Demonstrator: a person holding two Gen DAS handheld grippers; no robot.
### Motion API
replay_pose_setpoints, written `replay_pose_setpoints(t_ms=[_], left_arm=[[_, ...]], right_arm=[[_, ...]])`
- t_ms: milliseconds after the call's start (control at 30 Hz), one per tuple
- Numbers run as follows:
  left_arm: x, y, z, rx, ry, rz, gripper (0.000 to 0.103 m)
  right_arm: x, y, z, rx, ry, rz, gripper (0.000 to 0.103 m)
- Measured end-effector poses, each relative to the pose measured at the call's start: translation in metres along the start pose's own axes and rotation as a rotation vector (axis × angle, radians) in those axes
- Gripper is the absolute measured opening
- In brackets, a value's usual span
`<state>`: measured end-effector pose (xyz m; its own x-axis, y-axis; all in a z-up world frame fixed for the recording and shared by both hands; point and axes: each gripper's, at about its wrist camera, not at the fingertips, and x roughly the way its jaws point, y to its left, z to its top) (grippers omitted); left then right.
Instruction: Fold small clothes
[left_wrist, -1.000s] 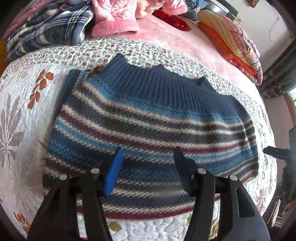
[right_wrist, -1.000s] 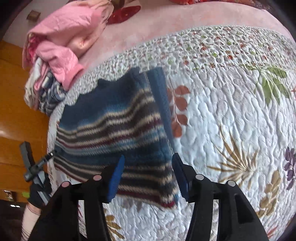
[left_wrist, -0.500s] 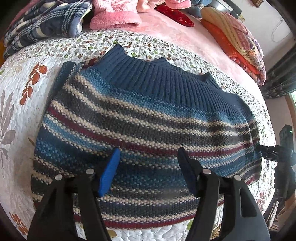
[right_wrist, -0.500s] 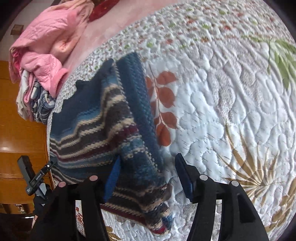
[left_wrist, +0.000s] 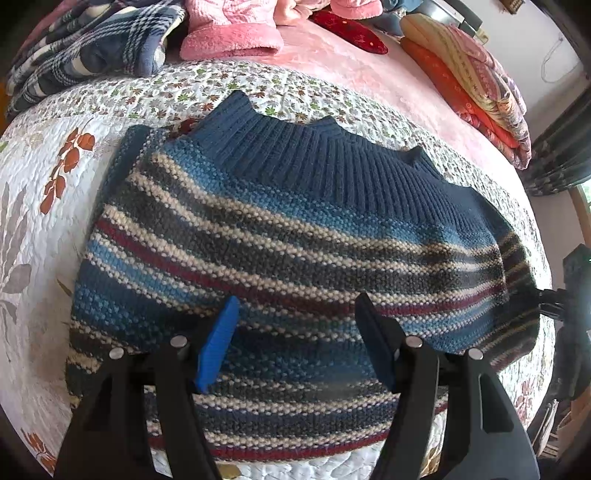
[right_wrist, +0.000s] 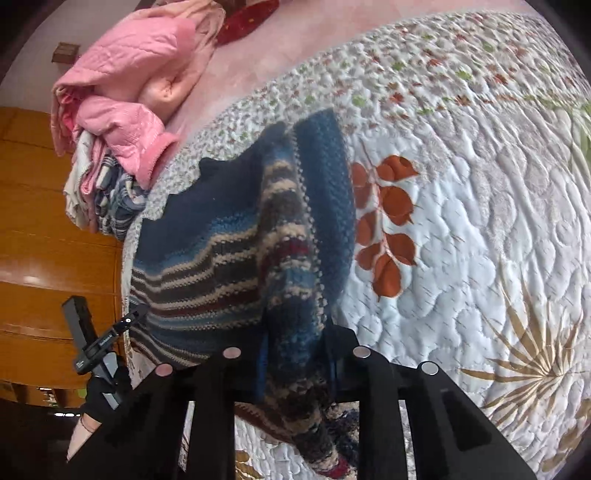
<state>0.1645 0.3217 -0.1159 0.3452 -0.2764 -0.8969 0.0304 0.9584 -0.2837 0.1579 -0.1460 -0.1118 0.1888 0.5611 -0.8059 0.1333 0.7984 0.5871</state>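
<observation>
striped sweater (left_wrist: 288, 251) flat on quilted bedspread (left_wrist: 33, 206). left gripper (left_wrist: 295, 332) wide apart, hovering over hem, holding nothing. right gripper (right_wrist: 295, 354) pinched on bunched side edge. thick knit: soft, floppy, likely stretches; take edges or corners, not middle.

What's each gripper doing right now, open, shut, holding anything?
Left gripper: open, hovering over the striped sweater, holding nothing.
Right gripper: shut on the sweater's edge, fabric bunched between its fingers.
</observation>
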Motion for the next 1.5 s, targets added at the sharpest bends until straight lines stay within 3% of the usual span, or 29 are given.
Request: replay_pose_setpoints(t_ms=[100, 600, 900, 1067, 1267, 1500], left_arm=[[0.001, 0.002, 0.000, 0.006, 0.004, 0.006, 0.065], [0.002, 0.001, -0.001, 0.037, 0.006, 0.006, 0.066], [-0.018, 0.007, 0.004, 0.007, -0.030, -0.027, 0.066], [-0.029, 0.012, 0.006, -0.012, -0.049, -0.046, 0.066], [-0.035, 0.022, 0.007, -0.054, -0.056, -0.061, 0.066], [-0.041, 0.028, 0.009, -0.079, -0.070, -0.079, 0.066]], right_arm=[[0.010, -0.011, -0.002, 0.030, 0.025, -0.049, 0.023], [0.019, -0.001, 0.005, 0.049, 0.024, -0.085, 0.023], [-0.014, 0.100, 0.009, -0.150, -0.045, 0.031, 0.021], [-0.003, 0.163, 0.001, -0.264, -0.035, 0.056, 0.021], [0.050, 0.224, -0.017, -0.390, 0.063, -0.036, 0.021], [0.100, 0.225, -0.027, -0.392, 0.137, -0.096, 0.021]])
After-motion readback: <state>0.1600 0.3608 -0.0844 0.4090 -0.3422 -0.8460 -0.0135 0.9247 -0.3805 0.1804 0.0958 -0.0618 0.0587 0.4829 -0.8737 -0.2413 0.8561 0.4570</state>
